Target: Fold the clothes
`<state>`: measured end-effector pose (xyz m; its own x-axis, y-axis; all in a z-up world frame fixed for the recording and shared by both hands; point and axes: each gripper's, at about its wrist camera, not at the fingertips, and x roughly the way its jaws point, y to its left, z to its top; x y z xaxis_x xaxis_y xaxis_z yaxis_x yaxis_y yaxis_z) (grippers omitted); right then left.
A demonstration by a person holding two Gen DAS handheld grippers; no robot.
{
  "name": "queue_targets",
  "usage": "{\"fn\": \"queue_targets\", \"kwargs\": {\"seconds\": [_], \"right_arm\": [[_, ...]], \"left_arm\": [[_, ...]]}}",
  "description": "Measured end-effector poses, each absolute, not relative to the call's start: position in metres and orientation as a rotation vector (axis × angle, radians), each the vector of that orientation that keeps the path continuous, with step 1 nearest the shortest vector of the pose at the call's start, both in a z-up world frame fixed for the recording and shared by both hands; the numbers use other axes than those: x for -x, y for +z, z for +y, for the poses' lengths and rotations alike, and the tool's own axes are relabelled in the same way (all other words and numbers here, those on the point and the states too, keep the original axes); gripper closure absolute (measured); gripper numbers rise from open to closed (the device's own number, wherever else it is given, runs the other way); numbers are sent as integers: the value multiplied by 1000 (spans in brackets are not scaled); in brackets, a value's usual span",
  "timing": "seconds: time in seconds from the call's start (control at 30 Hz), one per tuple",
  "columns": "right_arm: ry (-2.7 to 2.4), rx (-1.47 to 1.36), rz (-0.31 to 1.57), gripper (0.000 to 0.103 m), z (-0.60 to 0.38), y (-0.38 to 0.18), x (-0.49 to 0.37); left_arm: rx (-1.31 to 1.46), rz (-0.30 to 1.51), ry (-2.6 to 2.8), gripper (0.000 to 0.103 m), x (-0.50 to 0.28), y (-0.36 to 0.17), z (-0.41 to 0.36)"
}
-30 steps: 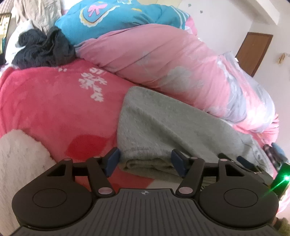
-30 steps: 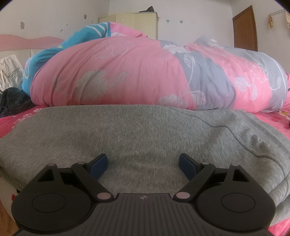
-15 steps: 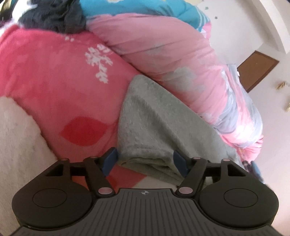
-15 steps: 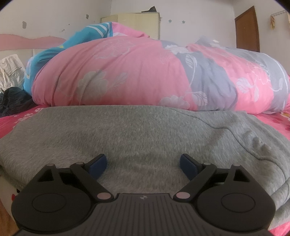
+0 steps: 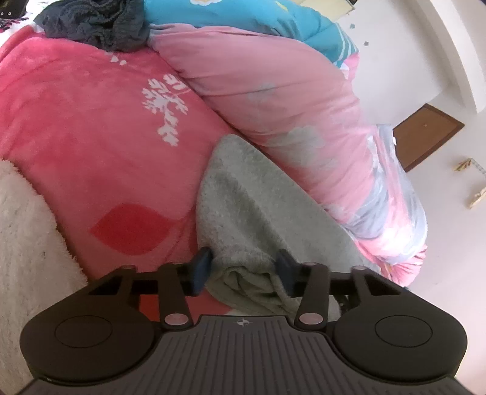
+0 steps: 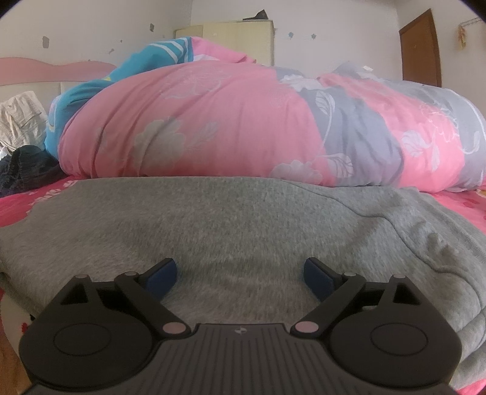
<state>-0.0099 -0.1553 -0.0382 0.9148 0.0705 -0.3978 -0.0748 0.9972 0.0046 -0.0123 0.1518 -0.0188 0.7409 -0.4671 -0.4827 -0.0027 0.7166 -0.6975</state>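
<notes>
A grey fleece garment (image 5: 243, 212) lies folded on the pink bed. In the left wrist view my left gripper (image 5: 243, 269) has its blue pads (image 5: 200, 267) on either side of the garment's bunched near corner, closing on it with a gap still between them. In the right wrist view the same garment (image 6: 243, 218) spreads wide in front. My right gripper (image 6: 240, 273) is wide open and low over the cloth, holding nothing.
A big pink, grey and blue duvet (image 6: 243, 121) is piled right behind the garment. A dark garment (image 5: 97, 21) lies at the bed's head. A white fluffy blanket (image 5: 27, 243) is at the left. A brown door (image 6: 420, 48) is at the far right.
My left gripper has moved forward onto the garment's corner and its jaws have narrowed around the cloth. My right gripper has barely moved and stays open.
</notes>
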Motion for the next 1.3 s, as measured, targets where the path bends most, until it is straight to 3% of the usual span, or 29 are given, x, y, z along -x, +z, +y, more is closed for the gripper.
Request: {"fn": "queue_targets", "kwargs": {"seconds": [0.13,0.37,0.63,1.0,1.1,1.3], "right_arm": [[103,-17,411,9,-155,-24,13],[410,45,256,6,-106,6,46],[537,387,234,2,-20,-16,53],[487,446,340,2,14,-39,39],[462,416,354,4,15,-39,33],[427,383,366,20,13,-38,27]], "left_arm": [[736,692,-304,72,12,-16,152],[754,672,-337,78,11,-9,153],[783,648,-381,80,7,-4,155],[819,628,-438,80,4,-8,161],[822,616,-457,80,3,-8,162],[836,593,-503,80,1,-8,163]]}}
